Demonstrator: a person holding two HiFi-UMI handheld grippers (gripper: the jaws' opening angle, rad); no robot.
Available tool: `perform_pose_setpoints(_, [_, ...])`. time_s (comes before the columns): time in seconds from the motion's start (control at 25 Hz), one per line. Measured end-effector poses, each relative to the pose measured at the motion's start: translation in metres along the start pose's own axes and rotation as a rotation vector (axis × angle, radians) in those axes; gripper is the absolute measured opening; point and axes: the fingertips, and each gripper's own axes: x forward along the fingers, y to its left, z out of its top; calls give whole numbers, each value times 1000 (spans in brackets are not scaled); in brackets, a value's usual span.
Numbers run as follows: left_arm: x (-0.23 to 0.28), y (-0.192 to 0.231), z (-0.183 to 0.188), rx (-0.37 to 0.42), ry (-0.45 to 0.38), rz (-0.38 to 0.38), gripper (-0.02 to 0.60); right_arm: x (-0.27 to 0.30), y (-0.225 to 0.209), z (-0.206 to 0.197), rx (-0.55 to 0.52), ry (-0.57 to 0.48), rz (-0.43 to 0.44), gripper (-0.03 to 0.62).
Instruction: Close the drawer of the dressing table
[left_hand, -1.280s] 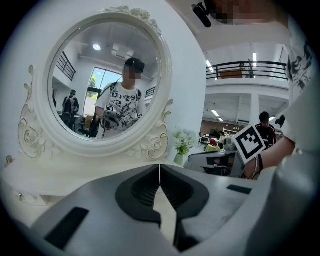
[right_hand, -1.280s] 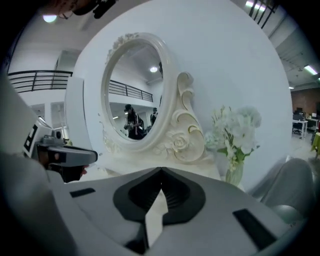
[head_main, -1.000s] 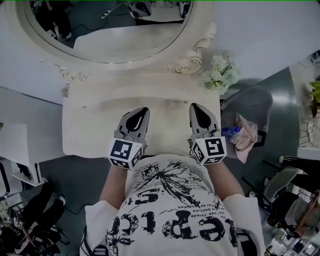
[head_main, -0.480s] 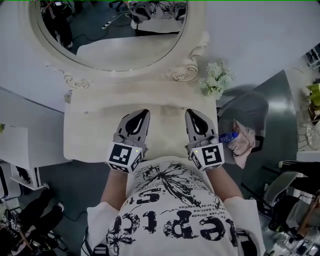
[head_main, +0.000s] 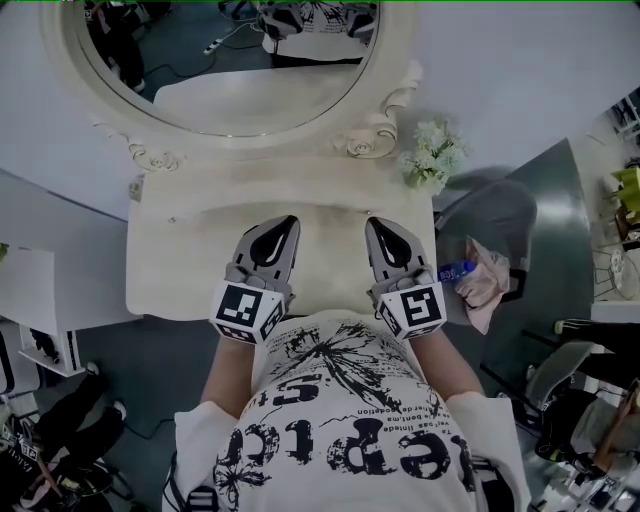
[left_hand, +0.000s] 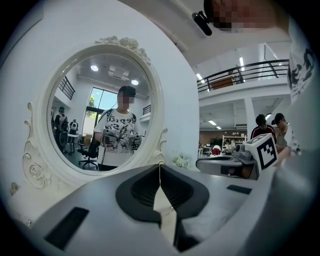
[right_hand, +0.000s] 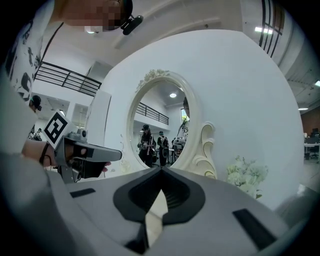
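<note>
The cream dressing table (head_main: 180, 265) stands against the wall with its oval mirror (head_main: 220, 60) above. No drawer shows in any view; the table's front edge runs under my torso. My left gripper (head_main: 286, 222) hovers over the middle of the table top, jaws shut and empty, facing the mirror (left_hand: 100, 115). My right gripper (head_main: 376, 225) hovers beside it, also shut with nothing held. In the left gripper view the jaws (left_hand: 160, 167) meet in a thin line; in the right gripper view the jaws (right_hand: 161, 170) do the same.
White flowers (head_main: 432, 155) stand at the table's back right corner. A grey chair (head_main: 500, 215) with a pink cloth (head_main: 490, 285) and a blue bottle (head_main: 455, 270) sits to the right. A white cabinet (head_main: 40, 290) stands at the left.
Both grippers have lifted a little over the table top, and the right one has drifted slightly left toward the other. Both stayed shut.
</note>
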Motion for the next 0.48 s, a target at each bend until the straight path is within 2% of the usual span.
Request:
perform_pose_setpoints(0.24, [-1, -1, -1, 3, 8, -4, 20, -1, 8, -4, 4, -3, 27, 17])
perform_pose_setpoints(0.48, [-1, -4, -7, -1, 24, -18, 20, -2, 8, -7, 15, 9, 11, 17])
